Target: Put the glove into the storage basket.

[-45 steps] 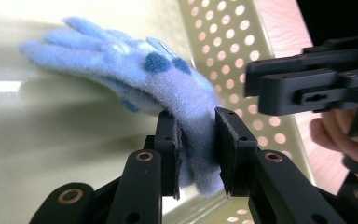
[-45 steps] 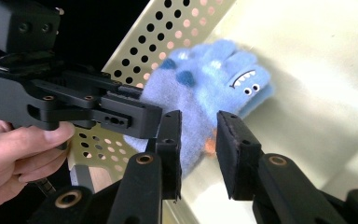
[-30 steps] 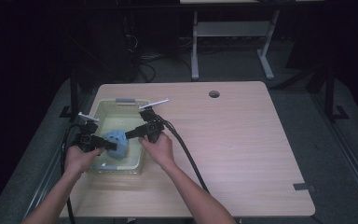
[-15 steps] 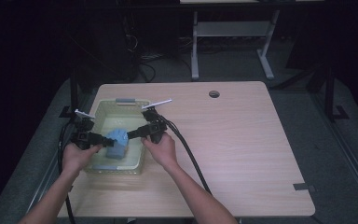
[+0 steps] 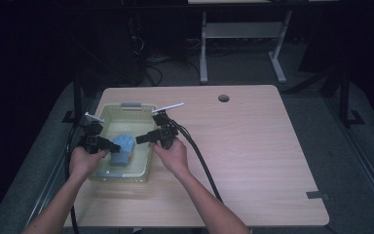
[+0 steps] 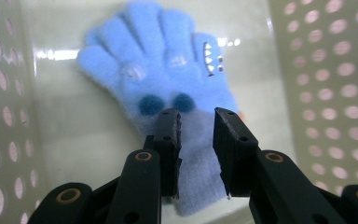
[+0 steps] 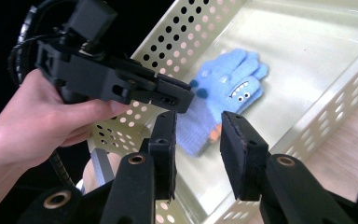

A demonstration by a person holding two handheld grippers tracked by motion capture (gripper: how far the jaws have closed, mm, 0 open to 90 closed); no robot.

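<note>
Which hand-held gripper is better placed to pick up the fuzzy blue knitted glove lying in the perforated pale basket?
Left. The left hand-held gripper hangs open directly over the fuzzy blue knitted glove, above its cuff; the right hand-held gripper sits farther back near the basket's wall.

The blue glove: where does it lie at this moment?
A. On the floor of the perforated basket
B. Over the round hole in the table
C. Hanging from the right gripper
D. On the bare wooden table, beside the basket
A: the blue glove lies flat on the bottom of the perforated basket, and both grippers are open above it.
</note>
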